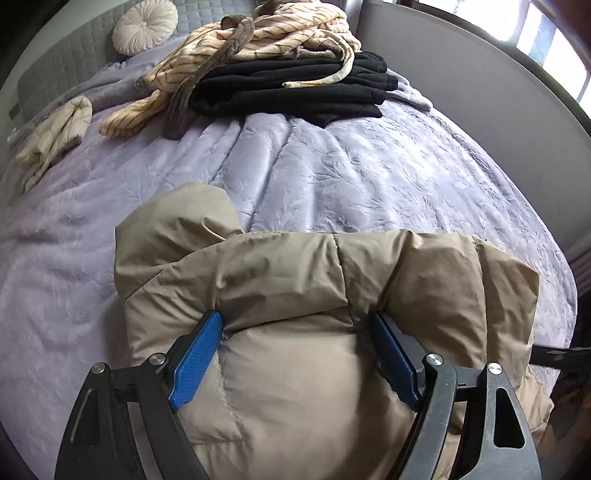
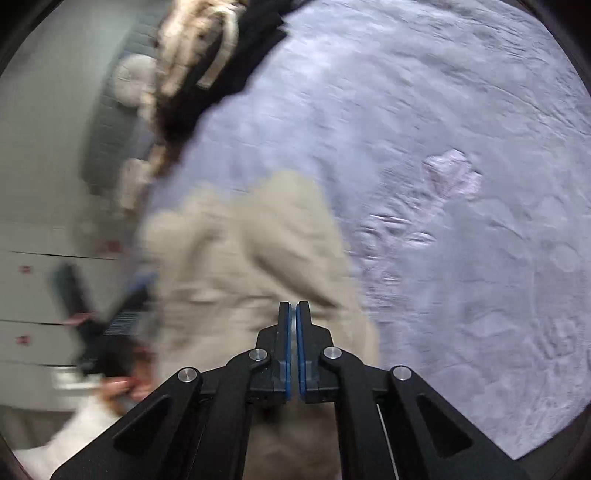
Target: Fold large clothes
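Observation:
A beige puffer jacket (image 1: 295, 266) lies bundled on the lilac bedspread (image 1: 332, 166) near the front edge. My left gripper (image 1: 295, 316) has its jaws wide apart, and its blue pads (image 1: 195, 354) press into a thick fold of the jacket from both sides. In the right wrist view the same jacket (image 2: 240, 251) shows blurred, with the left gripper (image 2: 110, 314) and a hand at its left side. My right gripper (image 2: 293, 304) hangs over the jacket's right edge, jaws together, nothing visible between them.
At the far end of the bed lie a cream striped garment (image 1: 258, 33) on a stack of black clothes (image 1: 295, 88), a folded cream piece (image 1: 55, 136) and a round cushion (image 1: 144, 26). A grey wall (image 1: 461, 92) runs along the right side.

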Demonstrator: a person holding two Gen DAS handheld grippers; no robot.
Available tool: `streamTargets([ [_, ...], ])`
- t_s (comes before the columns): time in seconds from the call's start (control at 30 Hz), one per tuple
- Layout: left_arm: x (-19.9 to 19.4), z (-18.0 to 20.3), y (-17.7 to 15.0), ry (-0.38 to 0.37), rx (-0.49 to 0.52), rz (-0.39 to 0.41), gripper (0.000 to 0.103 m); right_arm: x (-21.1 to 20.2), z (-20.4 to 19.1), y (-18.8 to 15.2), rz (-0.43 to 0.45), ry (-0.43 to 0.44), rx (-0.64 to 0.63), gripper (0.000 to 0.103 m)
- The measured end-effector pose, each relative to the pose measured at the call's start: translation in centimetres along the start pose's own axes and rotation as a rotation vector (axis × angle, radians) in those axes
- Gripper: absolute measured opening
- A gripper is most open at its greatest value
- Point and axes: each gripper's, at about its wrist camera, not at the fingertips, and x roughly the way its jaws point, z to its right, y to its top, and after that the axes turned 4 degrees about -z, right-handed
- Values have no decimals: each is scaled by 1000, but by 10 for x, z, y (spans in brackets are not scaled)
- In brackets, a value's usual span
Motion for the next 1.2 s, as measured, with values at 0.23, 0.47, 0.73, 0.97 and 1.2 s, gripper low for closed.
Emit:
streamTargets([
  [0.23,3,12,1,65,25,-2,82,-4,-45,4,0,-172,-135,32],
  [0.47,3,8,1,74,0,3,82,76,6,36,-76,-103,49,8],
  [0.73,15,18,5,160,-2,-12,82,77,-11,50,-95,-203,-6,5],
  [0.97,15,19,2,173,-1,-14,82,15,-74,4,-70,-68,-259,7],
  [1.2,6,20,3,178,-17,-25,83,69,-58,-13,-193,-240,-326,2],
])
